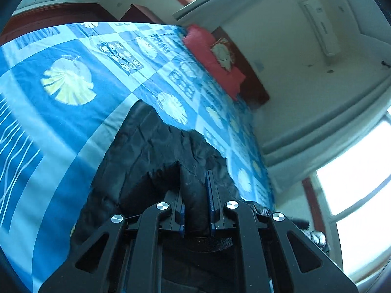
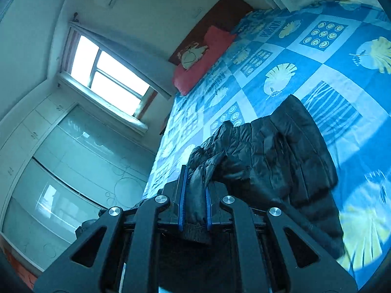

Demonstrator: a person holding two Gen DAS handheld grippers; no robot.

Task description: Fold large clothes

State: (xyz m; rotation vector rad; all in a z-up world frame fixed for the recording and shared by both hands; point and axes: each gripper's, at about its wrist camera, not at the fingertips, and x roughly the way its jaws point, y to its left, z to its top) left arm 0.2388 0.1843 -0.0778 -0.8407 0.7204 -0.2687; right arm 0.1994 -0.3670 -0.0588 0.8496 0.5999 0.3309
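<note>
A black padded jacket (image 1: pixel 146 151) hangs from both grippers over a bed with a blue patterned cover (image 1: pixel 61 56). In the left wrist view my left gripper (image 1: pixel 195 183) is shut on a thick fold of the jacket, whose cloth drapes forward and to the left. In the right wrist view my right gripper (image 2: pixel 194 178) is shut on another part of the jacket (image 2: pixel 281 146), near a ribbed cuff that sticks out behind the pads. The quilted body stretches up and to the right over the cover (image 2: pixel 317 56).
A red pillow (image 1: pixel 212 58) (image 2: pixel 202 56) lies at the head of the bed against a dark headboard (image 1: pixel 246 73). A bright window (image 2: pixel 107 75) and a glass-fronted wardrobe (image 2: pixel 73 166) stand to one side. An air conditioner (image 1: pixel 320 26) hangs on the wall.
</note>
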